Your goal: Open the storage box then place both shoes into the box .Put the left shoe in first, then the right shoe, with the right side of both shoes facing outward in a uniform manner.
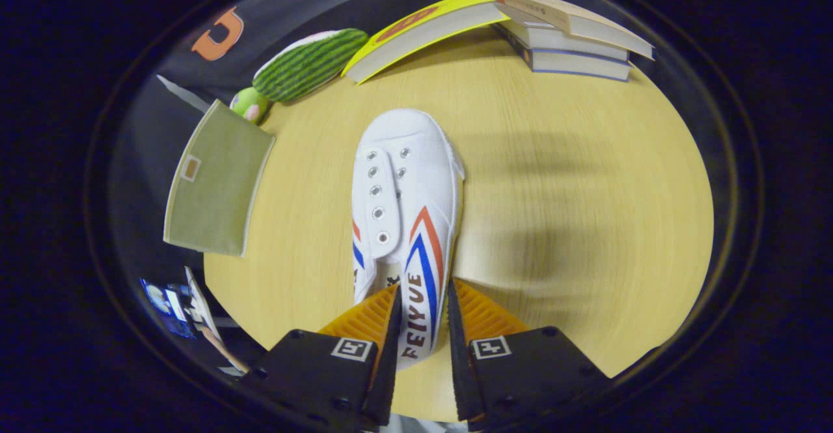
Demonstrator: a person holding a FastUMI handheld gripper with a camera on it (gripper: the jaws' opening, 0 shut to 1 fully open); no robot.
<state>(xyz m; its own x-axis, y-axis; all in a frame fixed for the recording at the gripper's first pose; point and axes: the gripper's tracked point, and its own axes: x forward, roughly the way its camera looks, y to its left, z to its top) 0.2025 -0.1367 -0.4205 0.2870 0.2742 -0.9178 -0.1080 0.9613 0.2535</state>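
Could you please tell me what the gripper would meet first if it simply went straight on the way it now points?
The gripper already clamps the white shoe's side wall; beyond its toe, probably the yellow book.

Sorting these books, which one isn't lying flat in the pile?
The yellow-covered book, beside the striped plush toy; it leans tilted against the stack of books, which lie flat.

A watermelon plush (310,63), an open yellow book (416,32) and stacked books (573,45) line the table (586,224).

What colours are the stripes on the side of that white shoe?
Red and blue stripes on the white shoe, seen best in the gripper view, its heel side wall pinched in the gripper.
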